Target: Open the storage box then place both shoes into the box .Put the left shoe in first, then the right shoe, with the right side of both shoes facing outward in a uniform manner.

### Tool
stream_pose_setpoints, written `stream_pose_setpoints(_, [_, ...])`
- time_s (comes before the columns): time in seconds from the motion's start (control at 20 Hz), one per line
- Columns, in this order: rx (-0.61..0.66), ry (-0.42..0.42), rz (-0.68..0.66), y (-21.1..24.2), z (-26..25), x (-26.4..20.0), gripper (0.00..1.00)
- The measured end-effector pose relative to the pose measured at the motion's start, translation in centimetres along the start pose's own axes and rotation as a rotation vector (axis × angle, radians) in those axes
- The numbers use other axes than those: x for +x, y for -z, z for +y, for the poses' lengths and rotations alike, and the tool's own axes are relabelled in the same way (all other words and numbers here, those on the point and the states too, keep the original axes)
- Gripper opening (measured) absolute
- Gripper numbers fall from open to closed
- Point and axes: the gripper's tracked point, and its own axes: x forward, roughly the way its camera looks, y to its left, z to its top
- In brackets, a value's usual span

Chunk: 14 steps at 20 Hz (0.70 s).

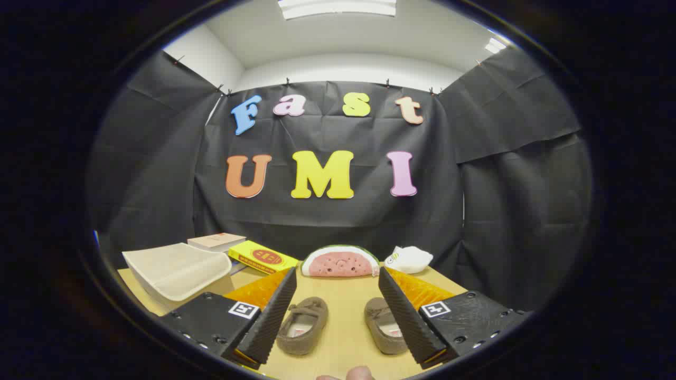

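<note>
Black cloth closes the booth on all sides, and under it we see a light wooden table (pixel 343 327). On the far side of the table, ahead of the left finger, stands the beige storage box (pixel 177 272), its pale lid tilted towards us; whether anything lies inside, we cannot tell. Our gripper (pixel 337 311) hovers low over the table, pointing forward, and its two ridged black fingers (pixel 272 316) are spread wide and hold nothing. Between the fingers lie the two brown shoes: one shoe (pixel 303 324) just beside the left finger, the other shoe (pixel 384 330) partly hidden by the right finger. Beyond them we see a watermelon slice toy (pixel 340 262), a yellow box (pixel 262 257) whose red label is too small to read, a book (pixel 216 241) and a small white bag (pixel 408 259).
</note>
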Motion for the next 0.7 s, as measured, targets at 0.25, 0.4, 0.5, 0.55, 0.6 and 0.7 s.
stream_pose_setpoints(0.25, [0.006,-0.009,0.010,0.37,0.37,0.05,0.95])
stream_pose_setpoints(0.4, [0.006,-0.012,0.009,0.17,0.58,0.11,0.95])
stream_pose_setpoints(0.5, [0.007,-0.016,0.008,0.18,0.74,0.06,0.95])
stream_pose_setpoints(0.55, [0.007,-0.019,0.009,0.31,0.79,0.07,0.95])
stream_pose_setpoints(0.6, [0.009,-0.022,0.009,0.27,0.88,0.03,0.95])
stream_pose_setpoints(0.7, [0.011,-0.029,0.011,0.36,1.13,-0.01,0.95])
